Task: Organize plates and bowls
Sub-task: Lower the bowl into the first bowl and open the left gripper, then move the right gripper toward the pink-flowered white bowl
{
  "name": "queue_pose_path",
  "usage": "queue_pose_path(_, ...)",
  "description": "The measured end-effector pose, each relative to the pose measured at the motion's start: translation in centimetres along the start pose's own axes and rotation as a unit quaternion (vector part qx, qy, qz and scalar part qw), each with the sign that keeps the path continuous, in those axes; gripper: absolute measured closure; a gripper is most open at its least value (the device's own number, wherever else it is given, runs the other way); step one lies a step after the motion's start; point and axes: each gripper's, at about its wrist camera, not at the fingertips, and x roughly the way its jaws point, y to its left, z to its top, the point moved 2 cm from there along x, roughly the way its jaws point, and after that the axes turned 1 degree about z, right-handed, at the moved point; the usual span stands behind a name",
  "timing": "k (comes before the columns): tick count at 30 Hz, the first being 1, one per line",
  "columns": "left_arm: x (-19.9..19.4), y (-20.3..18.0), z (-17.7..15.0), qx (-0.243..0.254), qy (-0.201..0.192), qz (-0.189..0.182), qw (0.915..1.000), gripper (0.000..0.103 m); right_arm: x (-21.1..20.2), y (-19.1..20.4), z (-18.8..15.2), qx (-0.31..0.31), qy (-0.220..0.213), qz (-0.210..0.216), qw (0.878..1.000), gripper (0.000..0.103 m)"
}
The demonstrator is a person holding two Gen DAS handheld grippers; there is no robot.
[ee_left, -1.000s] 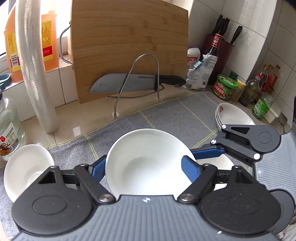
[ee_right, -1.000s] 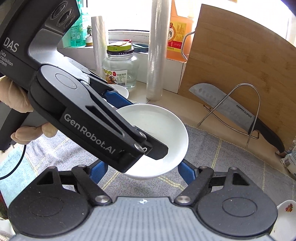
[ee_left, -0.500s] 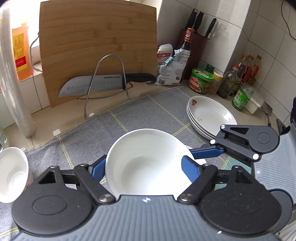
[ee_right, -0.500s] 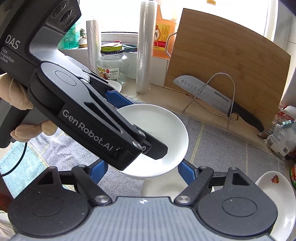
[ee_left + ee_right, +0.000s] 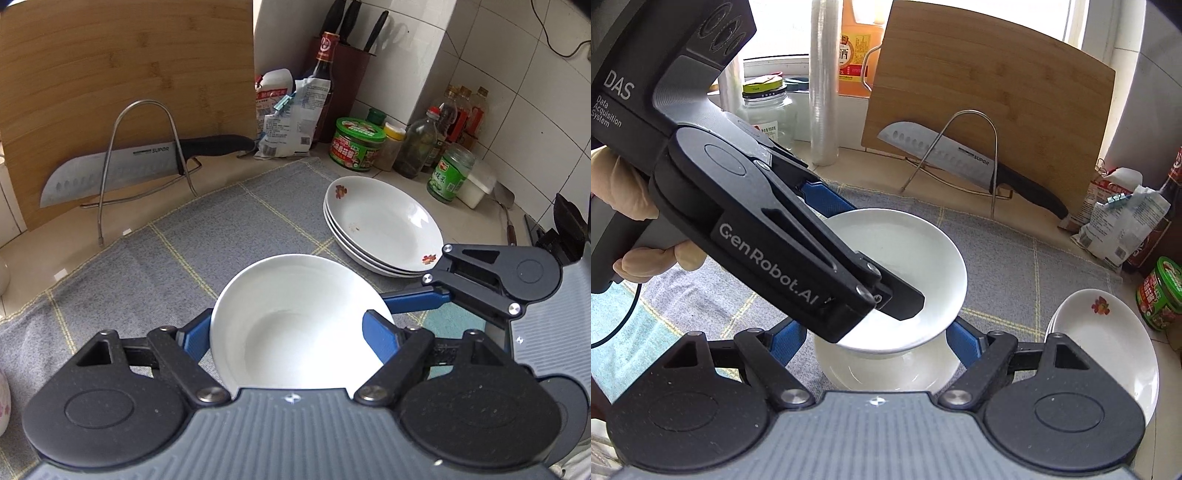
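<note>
My left gripper (image 5: 286, 332) is shut on a white bowl (image 5: 295, 325) and holds it by the rim above the grey cloth; it shows in the right wrist view (image 5: 905, 258) as the upper bowl. Under it a second white bowl (image 5: 886, 373) sits between the fingers of my right gripper (image 5: 875, 341), which is open around it. A stack of three white plates with red flowers (image 5: 384, 225) lies on the cloth to the right, also in the right wrist view (image 5: 1108, 339).
A bamboo cutting board (image 5: 129, 74) and a knife on a wire stand (image 5: 110, 173) are at the back. Bags, jars and bottles (image 5: 354, 147) crowd the back right corner. A glass jar (image 5: 768, 110) and film roll (image 5: 823, 81) stand back left.
Both grippers have moved right along the cloth with the held bowl; the plate stack is now close. The held bowl now sits over the second bowl between my right fingers.
</note>
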Motion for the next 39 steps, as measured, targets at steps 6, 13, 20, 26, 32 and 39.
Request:
queue_pose_path(6,1.5,-0.3,-0.4,0.001,0.015,-0.008,0.9999,0.020,0.8,-0.8,-0.9,0.017,0.017,0.004,1.000,0.017)
queue_pose_path(13,2.3,-0.9,-0.4,0.015,0.024,-0.007,0.9996,0.019,1.2,-1.3,-1.5,0.033,0.030,0.009,0.999,0.017)
queue_pose_path(20,2.9,-0.8,-0.5,0.020,0.031,-0.006,0.9993,0.019,1.4,-1.4,-1.7,0.040,0.036,0.014,0.998,0.017)
queue_pose_path(26,3.0,-0.9,-0.5,0.026,0.030,-0.006,0.9992,0.017,1.5,-1.4,-1.6,0.042,0.037,0.016,0.998,0.017)
queue_pose_path(32,2.7,-0.7,-0.5,0.023,0.020,-0.009,0.9995,0.013,1.9,-1.4,-1.9,0.041,0.038,0.011,0.998,0.010)
queue_pose_path(39,-0.3,1.3,-0.6,-0.003,-0.027,0.030,0.9992,0.011,0.8,-1.9,-1.7,0.059,0.009,0.012,0.998,0.000)
